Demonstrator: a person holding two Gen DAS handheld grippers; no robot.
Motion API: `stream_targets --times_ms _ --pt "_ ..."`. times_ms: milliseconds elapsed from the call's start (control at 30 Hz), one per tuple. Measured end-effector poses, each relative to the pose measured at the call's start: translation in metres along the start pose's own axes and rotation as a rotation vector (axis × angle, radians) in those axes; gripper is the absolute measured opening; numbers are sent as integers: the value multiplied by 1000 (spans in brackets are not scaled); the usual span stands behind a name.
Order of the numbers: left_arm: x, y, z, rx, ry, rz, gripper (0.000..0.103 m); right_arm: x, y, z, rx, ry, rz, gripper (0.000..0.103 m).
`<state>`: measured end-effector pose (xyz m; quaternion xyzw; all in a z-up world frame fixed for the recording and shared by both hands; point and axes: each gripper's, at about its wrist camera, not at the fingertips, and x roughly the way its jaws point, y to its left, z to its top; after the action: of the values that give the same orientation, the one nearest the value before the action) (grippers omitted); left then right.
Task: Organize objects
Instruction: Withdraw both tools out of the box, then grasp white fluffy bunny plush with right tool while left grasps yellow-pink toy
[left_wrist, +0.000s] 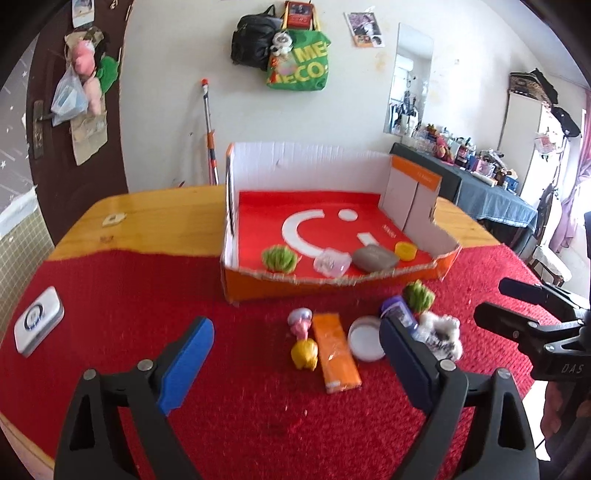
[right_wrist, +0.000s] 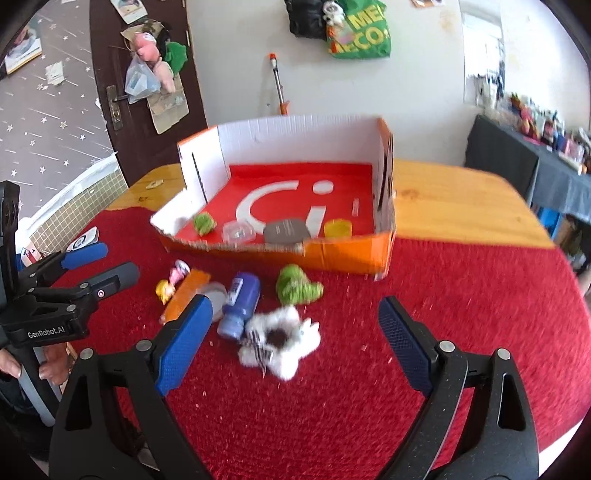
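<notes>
An orange cardboard box (left_wrist: 332, 282) (right_wrist: 343, 254) with a red floor holds a green fuzzy ball (left_wrist: 279, 258), a clear case (left_wrist: 331, 262), a grey pouch (left_wrist: 375, 257) and a yellow lid (left_wrist: 405, 250). On the red cloth in front lie an orange packet (left_wrist: 335, 350), a yellow toy (left_wrist: 304, 353), a pink toy (left_wrist: 301, 322), a white lid (left_wrist: 365, 339), a blue bottle (right_wrist: 239, 308), a green fuzzy toy (right_wrist: 297, 286) and a white fluffy toy (right_wrist: 280, 341). My left gripper (left_wrist: 295, 354) is open above the packet. My right gripper (right_wrist: 295, 332) is open over the white fluffy toy, apart from it.
A white flat device (left_wrist: 37, 325) lies at the cloth's left edge. Bare wooden table (right_wrist: 461, 199) shows beside and behind the box. A dark door (left_wrist: 74, 110) with hanging bags stands at the back left, and a cluttered side table (left_wrist: 480, 177) stands at the right.
</notes>
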<state>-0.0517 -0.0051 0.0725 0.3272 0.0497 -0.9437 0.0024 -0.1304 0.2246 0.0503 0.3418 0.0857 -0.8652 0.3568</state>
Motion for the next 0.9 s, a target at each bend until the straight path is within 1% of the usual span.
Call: stream_targets --times_ms 267,400,567,767,900 --pt "20 2 -18 -31 79 -6 93 21 3 -21 13 74 -1 92" --pt "25 6 -18 -38 93 6 93 27 4 -25 10 94 -7 92" --pt "36 13 -16 -59 132 19 93 35 4 -27 4 119 -7 92" --pt "49 16 -15 -52 169 30 93 43 4 -29 3 145 -7 92" --pt "58 15 -13 -41 186 27 92 46 8 -30 -25 147 -28 92"
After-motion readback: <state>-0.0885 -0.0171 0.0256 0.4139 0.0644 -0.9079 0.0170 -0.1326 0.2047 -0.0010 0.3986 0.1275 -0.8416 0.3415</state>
